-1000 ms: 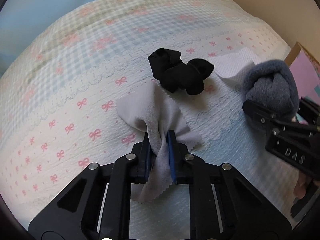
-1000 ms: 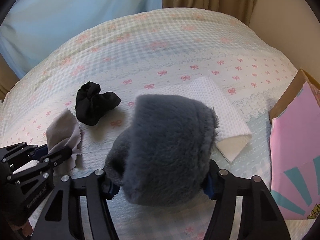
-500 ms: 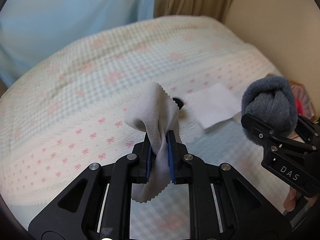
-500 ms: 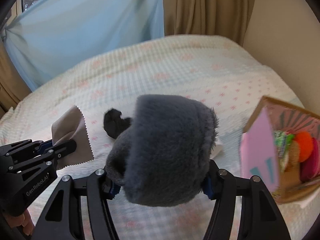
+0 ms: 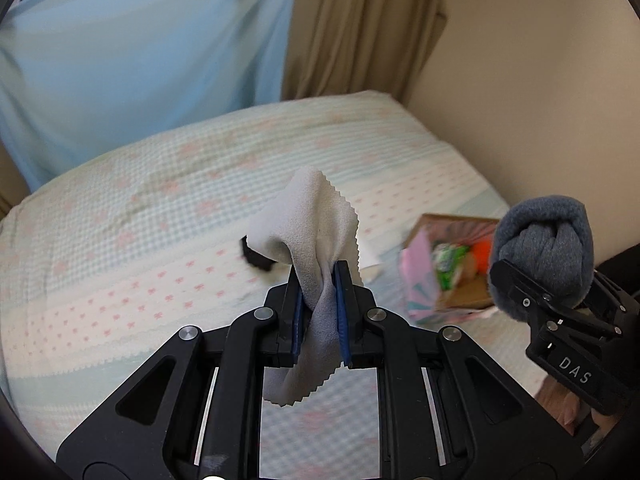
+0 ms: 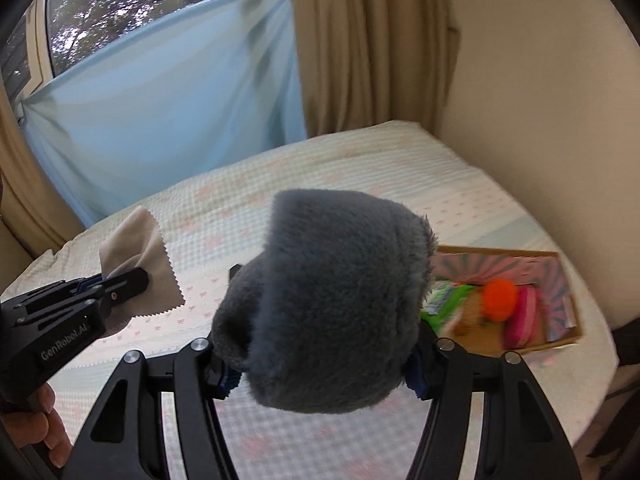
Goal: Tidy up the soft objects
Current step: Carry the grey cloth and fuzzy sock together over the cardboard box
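Note:
My left gripper (image 5: 319, 280) is shut on a pale grey cloth (image 5: 312, 216) with zigzag edges, which hangs well above the bed. In the right wrist view the same left gripper (image 6: 120, 280) and cloth (image 6: 136, 240) show at the left. My right gripper (image 6: 320, 372) is shut on a fluffy dark grey bundle (image 6: 332, 300), also lifted off the bed; the left wrist view shows that bundle (image 5: 548, 248) at the right. A black sock bundle (image 5: 256, 258) lies on the bed, mostly hidden behind the cloth.
An open cardboard box (image 6: 560, 280) with a pink lining sits on the bed's right side, holding an orange ball (image 6: 498, 300), a pink item (image 6: 524, 316) and a green packet (image 6: 448, 304). A folded white towel (image 5: 368, 258) lies beside it. Curtains and a wall border the bed (image 5: 120, 200).
Both grippers have risen high off the bed with the cloth and the grey bundle still gripped. The box and its contents have come into view at the right.

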Tool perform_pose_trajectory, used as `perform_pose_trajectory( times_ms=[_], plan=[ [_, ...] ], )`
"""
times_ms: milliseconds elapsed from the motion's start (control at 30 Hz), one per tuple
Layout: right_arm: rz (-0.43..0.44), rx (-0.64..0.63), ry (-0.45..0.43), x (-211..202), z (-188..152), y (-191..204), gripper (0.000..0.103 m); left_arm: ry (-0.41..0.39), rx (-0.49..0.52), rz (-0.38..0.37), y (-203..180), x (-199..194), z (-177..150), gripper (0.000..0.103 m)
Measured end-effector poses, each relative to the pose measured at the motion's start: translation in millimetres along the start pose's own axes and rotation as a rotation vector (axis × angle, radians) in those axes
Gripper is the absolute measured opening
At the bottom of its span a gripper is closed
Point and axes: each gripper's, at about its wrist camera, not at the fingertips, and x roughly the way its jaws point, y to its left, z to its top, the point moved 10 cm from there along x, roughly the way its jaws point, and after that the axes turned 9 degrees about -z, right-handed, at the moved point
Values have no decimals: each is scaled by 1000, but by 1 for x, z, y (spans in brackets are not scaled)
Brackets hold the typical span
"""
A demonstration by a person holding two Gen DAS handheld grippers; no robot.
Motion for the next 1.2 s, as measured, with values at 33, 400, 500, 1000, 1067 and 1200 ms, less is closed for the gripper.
perform_pose_trajectory(
  times_ms=[33, 400, 500, 1000, 1067, 1200],
  plan=[
    [-10, 5, -6, -6, 3, -9, 59, -4, 9, -11, -12, -2, 4, 12],
    [-93, 77, 37, -26, 24, -145, 59, 64, 108, -108, -153, 30, 23, 12],
    [-96, 80, 69, -15, 24, -177, 59, 89, 116, -117, -186, 52, 19, 12],
    [-76, 57, 303, 90, 1, -296, 59, 286, 108, -120, -286, 200, -10, 12],
    [-64, 53, 348, 108, -8, -302, 59, 331, 91, -103, -285, 224, -19, 12],
    [-52, 37, 442, 141, -28, -310, 59, 415, 72, -72, -280, 262, -45, 12]
  ],
)
